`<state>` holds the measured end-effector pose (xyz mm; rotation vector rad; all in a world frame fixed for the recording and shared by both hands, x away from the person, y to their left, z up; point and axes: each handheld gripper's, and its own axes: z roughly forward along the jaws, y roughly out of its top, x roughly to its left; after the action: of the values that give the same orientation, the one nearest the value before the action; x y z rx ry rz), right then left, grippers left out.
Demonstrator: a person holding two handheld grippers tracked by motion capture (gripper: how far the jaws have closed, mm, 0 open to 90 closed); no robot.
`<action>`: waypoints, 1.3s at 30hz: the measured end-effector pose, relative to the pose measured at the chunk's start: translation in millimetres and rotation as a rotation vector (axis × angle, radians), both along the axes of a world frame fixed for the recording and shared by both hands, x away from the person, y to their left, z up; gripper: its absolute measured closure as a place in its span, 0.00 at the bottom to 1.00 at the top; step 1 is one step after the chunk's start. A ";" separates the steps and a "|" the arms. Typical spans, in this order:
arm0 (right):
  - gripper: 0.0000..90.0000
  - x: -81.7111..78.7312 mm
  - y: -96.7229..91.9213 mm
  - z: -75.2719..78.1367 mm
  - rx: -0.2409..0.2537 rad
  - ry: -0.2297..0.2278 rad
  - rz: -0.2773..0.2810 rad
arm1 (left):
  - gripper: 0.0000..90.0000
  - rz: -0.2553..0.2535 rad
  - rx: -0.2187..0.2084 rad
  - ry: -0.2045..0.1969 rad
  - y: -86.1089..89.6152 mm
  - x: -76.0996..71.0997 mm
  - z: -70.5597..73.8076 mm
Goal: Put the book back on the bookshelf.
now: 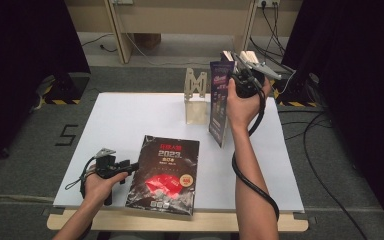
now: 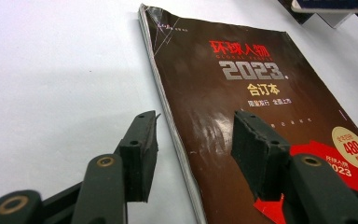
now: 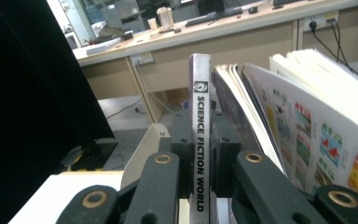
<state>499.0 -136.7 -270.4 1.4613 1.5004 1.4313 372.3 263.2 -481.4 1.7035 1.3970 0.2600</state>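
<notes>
Right forearm raised upright at centre right of the high view, right gripper (image 1: 244,67) with fingers pinched on the spine of a thin, glossy magazine (image 1: 219,102) held standing above the white counter (image 1: 130,115). Left gripper (image 1: 130,166) low at lower left, fingers spread wide astride the edge of one thick, dark, shiny book (image 1: 166,172) lying flat. One pale wooden stand (image 1: 196,100) at centre.
</notes>
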 end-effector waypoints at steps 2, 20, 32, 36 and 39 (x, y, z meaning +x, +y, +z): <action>0.92 3.9 1.5 1.7 0.003 -0.001 0.000 | 0.55 -0.001 0.002 0.000 0.2 0.0 -0.2; 0.92 27.9 11.4 -17.8 -0.076 -0.052 -0.057 | 0.55 -0.005 0.005 0.009 0.2 0.4 -4.0; 0.91 -15.8 16.7 -32.9 -0.155 -0.123 -0.054 | 0.55 -0.011 0.005 0.013 -1.7 -1.3 -4.7; 0.90 -31.0 12.6 -34.0 -0.156 -0.125 -0.058 | 0.55 -0.017 0.002 0.014 -2.6 -0.9 -4.9; 0.89 -38.6 9.8 -34.9 -0.161 -0.118 -0.058 | 0.55 -0.015 0.001 0.011 -3.3 -1.2 -4.7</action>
<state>460.4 -126.9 -305.3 1.2903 1.4525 1.3071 371.1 259.9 -486.0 1.7182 1.3912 0.2432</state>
